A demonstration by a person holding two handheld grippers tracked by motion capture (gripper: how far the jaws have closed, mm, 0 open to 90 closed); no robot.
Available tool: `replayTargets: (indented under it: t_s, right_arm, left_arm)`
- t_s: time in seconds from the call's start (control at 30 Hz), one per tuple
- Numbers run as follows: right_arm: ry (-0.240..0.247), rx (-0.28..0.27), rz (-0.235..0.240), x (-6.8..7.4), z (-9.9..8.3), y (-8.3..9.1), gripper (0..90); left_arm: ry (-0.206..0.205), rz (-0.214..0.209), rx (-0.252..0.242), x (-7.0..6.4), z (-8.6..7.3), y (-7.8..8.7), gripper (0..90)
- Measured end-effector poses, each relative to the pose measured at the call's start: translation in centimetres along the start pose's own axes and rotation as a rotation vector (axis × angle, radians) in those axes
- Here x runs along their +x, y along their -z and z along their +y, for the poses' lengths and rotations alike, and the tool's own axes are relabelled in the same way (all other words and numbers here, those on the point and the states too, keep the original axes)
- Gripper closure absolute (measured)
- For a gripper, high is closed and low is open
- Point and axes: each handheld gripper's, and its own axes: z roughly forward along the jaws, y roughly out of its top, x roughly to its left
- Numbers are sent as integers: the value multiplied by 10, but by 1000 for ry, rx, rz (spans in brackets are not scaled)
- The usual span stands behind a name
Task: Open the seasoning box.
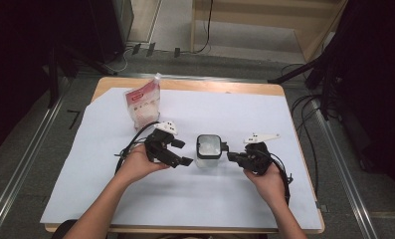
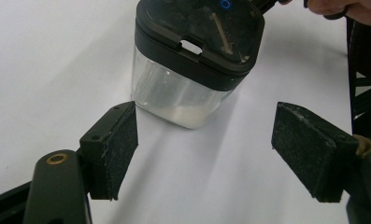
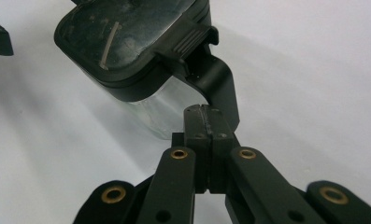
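High view, count: one clear container with a dark lid, one pouch with a red label, two grippers, one white sheet over the tabletop.
High view, container: it stands upright on the sheet near the middle, between your two grippers.
High view, pouch: it stands at the far left of the sheet, well apart from the container.
High view, your left gripper: it sits just left of the container, fingers spread apart, nothing between them.
High view, your right gripper: it sits just right of the container, its tip pointing at the container's right side.

Left gripper view, count: two fingers, one container.
Left gripper view, fingers: wide apart, with bare white sheet between them and no contact with the container.
Left gripper view, container: it lies just beyond the finger on the left; white contents sit low inside the clear wall, and the dark lid has a small slot at its edge.

Right gripper view, count: one container, one black handle on it.
Right gripper view, your right gripper: its fingers are pressed together, with the tips at the lower end of the handle; you cannot tell here whether they pinch it.
Right gripper view, handle: it curves down from a ribbed tab on the lid rim.
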Motion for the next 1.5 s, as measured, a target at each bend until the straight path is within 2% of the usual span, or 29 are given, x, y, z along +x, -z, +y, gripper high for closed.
replayTargets:
  t_s: [0.1,0.17,0.3,0.4,0.47,0.5,0.53,0.6,0.67,0.83,0.87,0.93,1.0,1.17,1.27,1.5]
  right_arm:
    - [1,-5,-10,-1,1,4,900]
    - [-4,-16,-25,-3,1,6,900]
    - [-16,-23,-36,-5,1,5,900]
    - [-18,-22,-46,-5,2,3,900]
    - [-26,-26,-50,-5,3,2,900]
    - [-28,-28,-51,-5,4,2,900]
    - [-29,-27,-55,-5,4,2,900]
    - [-30,-27,-53,-5,4,2,900]
    - [-36,-29,-52,-6,5,1,900]
    - [-48,-35,-47,-7,7,1,900]
    - [-48,-34,-46,-7,7,1,900]
    - [-50,-33,-48,-7,7,1,900]
    - [-47,-32,-51,-6,7,1,900]
    - [-49,-34,-54,-6,7,1,900]
    - [-49,-35,-54,-6,7,1,900]
    - [-57,-32,-62,-5,6,0,900]
  left_arm:
    - [-6,-3,4,1,2,-2,239]
    - [-17,-4,25,2,4,-3,240]
    - [-43,-10,7,2,9,-5,240]
    - [-38,-28,-18,5,10,-5,235]
    - [-37,-31,-11,6,10,-6,236]
    - [-38,-17,-4,5,12,-6,236]
    - [-55,-19,0,6,14,-6,236]
    - [-72,-25,-2,6,20,-5,236]
    - [-73,-43,-17,8,25,-6,236]
    - [-92,-61,5,9,30,-10,237]
    - [-105,-51,12,9,30,-12,236]
    - [-105,-64,13,9,29,-14,236]
    - [-122,-53,25,8,29,-15,236]
    - [-134,-44,23,6,30,-21,221]
    - [-127,-41,36,8,29,-25,221]
    - [-144,-12,45,8,28,-36,195]
